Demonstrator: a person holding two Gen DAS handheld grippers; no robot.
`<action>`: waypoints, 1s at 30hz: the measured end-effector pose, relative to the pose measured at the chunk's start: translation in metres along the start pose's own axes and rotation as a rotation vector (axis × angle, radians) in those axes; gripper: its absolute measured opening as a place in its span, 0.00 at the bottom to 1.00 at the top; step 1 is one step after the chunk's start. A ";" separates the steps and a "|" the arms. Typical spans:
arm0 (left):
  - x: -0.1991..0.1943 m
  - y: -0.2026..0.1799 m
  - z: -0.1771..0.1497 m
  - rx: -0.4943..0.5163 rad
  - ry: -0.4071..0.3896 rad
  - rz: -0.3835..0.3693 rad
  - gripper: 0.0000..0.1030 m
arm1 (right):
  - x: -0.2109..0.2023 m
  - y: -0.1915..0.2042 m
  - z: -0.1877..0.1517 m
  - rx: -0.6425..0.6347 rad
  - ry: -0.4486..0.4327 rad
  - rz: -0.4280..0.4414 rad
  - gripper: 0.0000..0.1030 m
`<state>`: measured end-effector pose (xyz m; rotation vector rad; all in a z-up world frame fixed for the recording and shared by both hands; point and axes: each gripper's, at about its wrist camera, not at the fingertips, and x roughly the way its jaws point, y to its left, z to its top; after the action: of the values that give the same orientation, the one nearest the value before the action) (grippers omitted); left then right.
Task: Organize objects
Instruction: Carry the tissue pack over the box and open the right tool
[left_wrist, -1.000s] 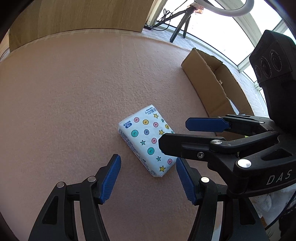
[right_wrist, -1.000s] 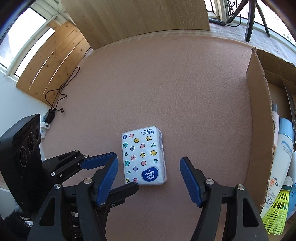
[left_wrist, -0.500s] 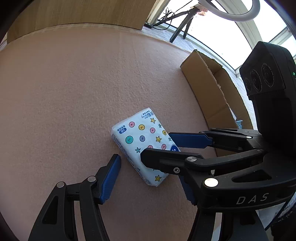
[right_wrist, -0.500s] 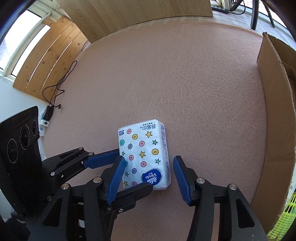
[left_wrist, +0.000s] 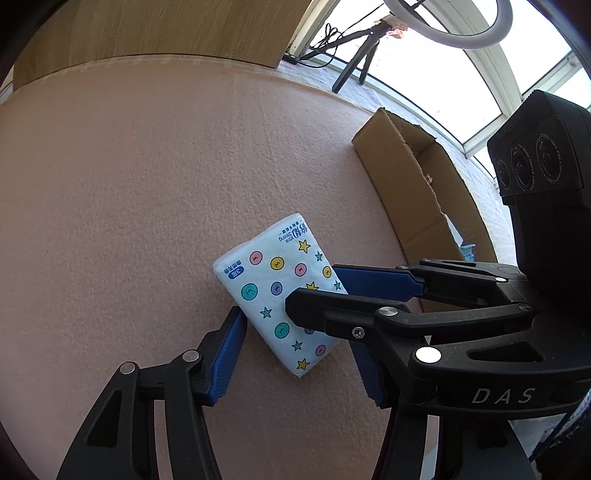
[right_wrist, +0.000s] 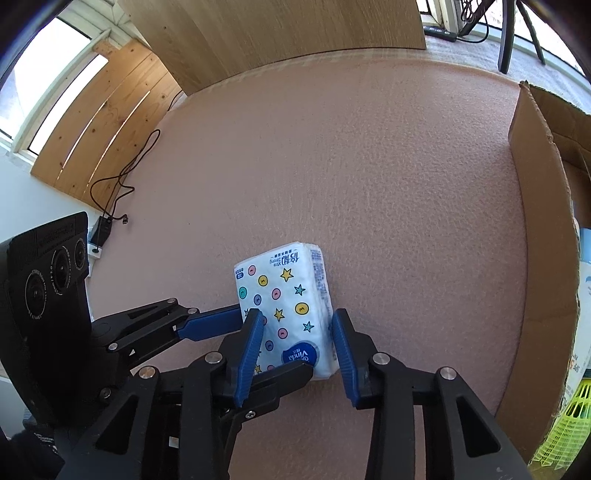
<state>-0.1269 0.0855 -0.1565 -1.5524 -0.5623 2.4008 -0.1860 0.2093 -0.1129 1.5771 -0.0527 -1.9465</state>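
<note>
A white tissue pack (right_wrist: 284, 295) with coloured dots and stars lies flat on the pink felt table; it also shows in the left wrist view (left_wrist: 273, 288). My right gripper (right_wrist: 297, 345) has its blue pads closed against both long sides of the pack's near end. In the left wrist view that gripper (left_wrist: 332, 291) crosses over the pack from the right. My left gripper (left_wrist: 297, 356) is open, its pads astride the pack's near corner, the left pad touching or almost touching the pack's edge.
An open cardboard box (right_wrist: 535, 221) stands at the table's right side; it also shows in the left wrist view (left_wrist: 417, 192). It holds bottles and a yellow-green shuttlecock (right_wrist: 561, 432). A wooden board stands behind the table. A cable lies on the floor at left.
My right gripper moved forward over the tissue pack and closed its pads on the pack's sides. The left gripper stayed open and moved slightly closer to the pack.
</note>
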 end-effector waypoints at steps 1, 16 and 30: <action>-0.002 -0.002 0.001 0.006 -0.003 0.000 0.58 | -0.003 0.001 0.000 -0.003 -0.008 -0.005 0.33; -0.013 -0.067 0.035 0.181 -0.040 -0.003 0.58 | -0.065 -0.023 0.002 0.050 -0.145 -0.046 0.33; 0.028 -0.161 0.086 0.357 -0.034 -0.072 0.58 | -0.132 -0.086 0.001 0.167 -0.272 -0.118 0.33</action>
<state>-0.2197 0.2250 -0.0784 -1.3186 -0.1760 2.3195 -0.2127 0.3417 -0.0325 1.4337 -0.2449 -2.2904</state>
